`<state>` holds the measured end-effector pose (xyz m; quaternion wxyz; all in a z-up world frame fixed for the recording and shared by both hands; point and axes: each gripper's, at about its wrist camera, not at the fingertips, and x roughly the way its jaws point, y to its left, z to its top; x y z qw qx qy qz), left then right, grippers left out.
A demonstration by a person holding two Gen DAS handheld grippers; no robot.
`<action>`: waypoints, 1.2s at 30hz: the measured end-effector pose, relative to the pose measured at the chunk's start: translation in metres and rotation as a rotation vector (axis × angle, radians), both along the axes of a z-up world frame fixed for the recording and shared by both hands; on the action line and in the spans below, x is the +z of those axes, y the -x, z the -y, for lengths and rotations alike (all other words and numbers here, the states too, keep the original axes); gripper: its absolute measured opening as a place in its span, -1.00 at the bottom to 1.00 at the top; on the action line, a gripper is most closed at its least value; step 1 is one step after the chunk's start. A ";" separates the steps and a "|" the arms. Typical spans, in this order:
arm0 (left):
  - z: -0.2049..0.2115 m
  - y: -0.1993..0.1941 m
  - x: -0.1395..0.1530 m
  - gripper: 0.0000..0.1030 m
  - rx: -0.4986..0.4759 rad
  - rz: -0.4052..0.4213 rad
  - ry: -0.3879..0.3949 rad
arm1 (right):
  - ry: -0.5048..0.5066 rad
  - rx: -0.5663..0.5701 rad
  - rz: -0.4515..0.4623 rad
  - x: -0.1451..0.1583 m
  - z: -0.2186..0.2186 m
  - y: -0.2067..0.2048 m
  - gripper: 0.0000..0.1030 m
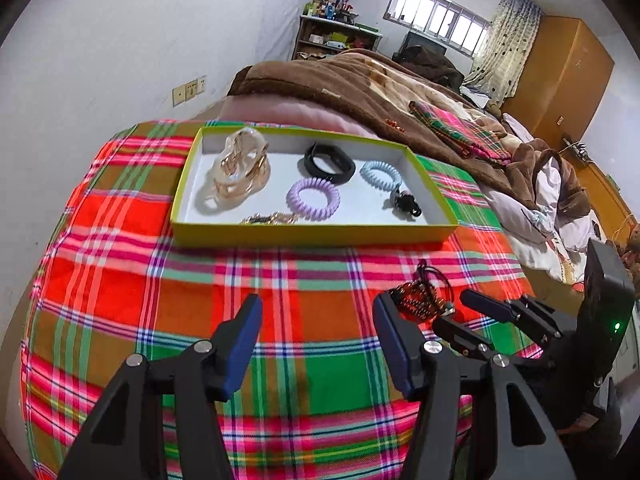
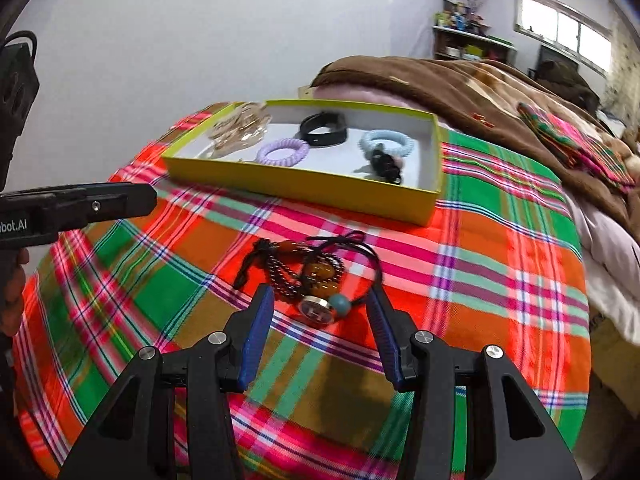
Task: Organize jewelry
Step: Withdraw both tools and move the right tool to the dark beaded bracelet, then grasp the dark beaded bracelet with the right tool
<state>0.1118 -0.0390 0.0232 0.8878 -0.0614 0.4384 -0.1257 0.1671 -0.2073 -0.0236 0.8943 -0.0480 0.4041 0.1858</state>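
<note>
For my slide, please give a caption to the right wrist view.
Open right tool poised over tangled beads and watch on plaid cloth, before the yellow box.

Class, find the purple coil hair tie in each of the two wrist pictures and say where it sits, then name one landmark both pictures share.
Left wrist view: the purple coil hair tie lies in the middle of the yellow box, near its front wall, left of the blue coil tie.
Right wrist view: the purple coil hair tie appears above centre, inside the box, left of the blue tie.
Shared landmark: the black band just behind it.
</note>
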 end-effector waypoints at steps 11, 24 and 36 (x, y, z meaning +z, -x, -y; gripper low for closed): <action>0.003 0.003 -0.008 0.15 -0.003 -0.024 -0.014 | -0.007 0.086 -0.069 -0.009 0.002 -0.006 -0.05; 0.010 0.000 -0.012 0.15 -0.006 -0.041 -0.027 | 0.107 0.146 -0.026 -0.010 -0.011 -0.007 -0.05; 0.020 -0.003 -0.017 0.15 -0.030 -0.058 -0.032 | 0.151 0.098 0.014 -0.008 -0.003 0.003 -0.57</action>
